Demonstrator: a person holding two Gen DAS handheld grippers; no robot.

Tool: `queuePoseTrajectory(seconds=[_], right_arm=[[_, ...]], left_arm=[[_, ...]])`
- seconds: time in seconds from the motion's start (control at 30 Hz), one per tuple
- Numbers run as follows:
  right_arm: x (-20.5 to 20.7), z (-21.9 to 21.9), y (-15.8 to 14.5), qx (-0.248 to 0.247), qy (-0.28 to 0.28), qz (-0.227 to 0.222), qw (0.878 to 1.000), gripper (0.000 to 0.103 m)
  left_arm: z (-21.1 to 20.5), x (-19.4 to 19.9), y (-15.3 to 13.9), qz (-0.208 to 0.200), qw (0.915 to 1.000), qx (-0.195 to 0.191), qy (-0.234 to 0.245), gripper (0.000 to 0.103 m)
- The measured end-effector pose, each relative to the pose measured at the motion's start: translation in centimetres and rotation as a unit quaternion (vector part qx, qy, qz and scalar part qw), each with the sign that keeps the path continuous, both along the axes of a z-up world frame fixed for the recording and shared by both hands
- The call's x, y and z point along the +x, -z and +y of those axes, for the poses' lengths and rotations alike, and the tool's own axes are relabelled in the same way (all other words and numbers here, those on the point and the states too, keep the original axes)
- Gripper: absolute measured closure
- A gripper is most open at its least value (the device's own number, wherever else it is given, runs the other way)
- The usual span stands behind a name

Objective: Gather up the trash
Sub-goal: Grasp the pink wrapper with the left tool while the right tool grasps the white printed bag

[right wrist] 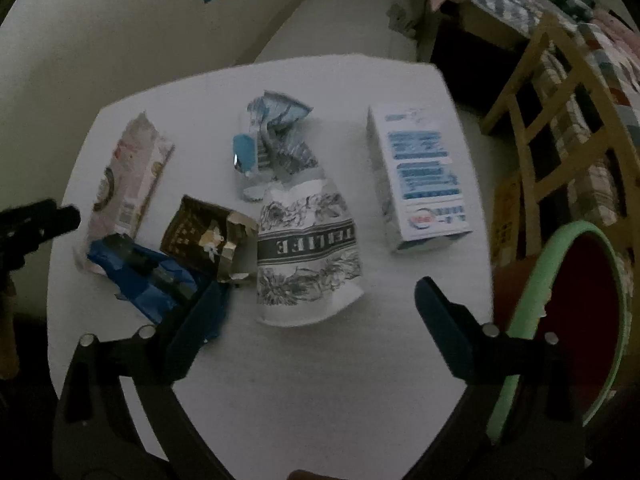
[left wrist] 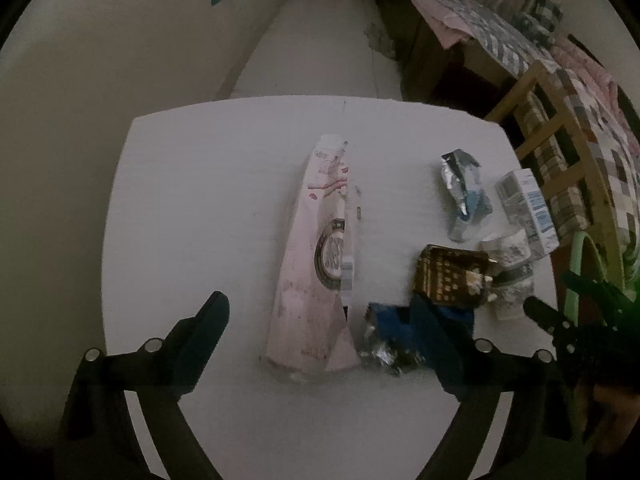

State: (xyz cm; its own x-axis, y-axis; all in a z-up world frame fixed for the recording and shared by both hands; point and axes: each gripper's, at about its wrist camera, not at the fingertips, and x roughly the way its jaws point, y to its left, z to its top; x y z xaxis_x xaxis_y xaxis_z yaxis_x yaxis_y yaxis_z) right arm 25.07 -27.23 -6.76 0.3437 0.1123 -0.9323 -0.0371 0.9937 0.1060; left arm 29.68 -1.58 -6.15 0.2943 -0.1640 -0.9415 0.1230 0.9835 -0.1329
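Both claws gape wide and hold nothing. The left gripper (left wrist: 322, 320) hangs over the pink bag (left wrist: 316, 264), which lies flat on the white table (left wrist: 192, 200). The right gripper (right wrist: 320, 300) hangs over the crumpled floral wrapper (right wrist: 308, 248), beside a dark box (right wrist: 200, 236), blue wrapper (right wrist: 140, 276) and white carton (right wrist: 420, 176). A green-rimmed bin (right wrist: 532, 304) stands by the table's edge; its contents cannot be made out.

Two steep overhead views, shared table (left wrist: 200, 200)
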Motion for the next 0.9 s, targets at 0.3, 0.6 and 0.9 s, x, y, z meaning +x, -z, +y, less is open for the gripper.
queuePoseTrajectory(seconds=[0.3,0.6,0.9], right_arm=[[1.3,0.2,2.2,0.001,0.003,0.018,1.0,0.026],[1.5,0.4,2.9,-0.007,-0.005,0.026,1.0,0.039],[0.2,0.5,2.0,-0.016,-0.009,0.019,1.0,0.041]], left_arm=[[-0.6,2.3,2.2,0.016,0.9999,-0.002,-0.003,0.031],[0.0,3.0,3.8,0.028,0.9993,0.003,-0.023,0.064],[1.1,1.5,2.5,0.013,0.9993,0.001,-0.035,0.066]])
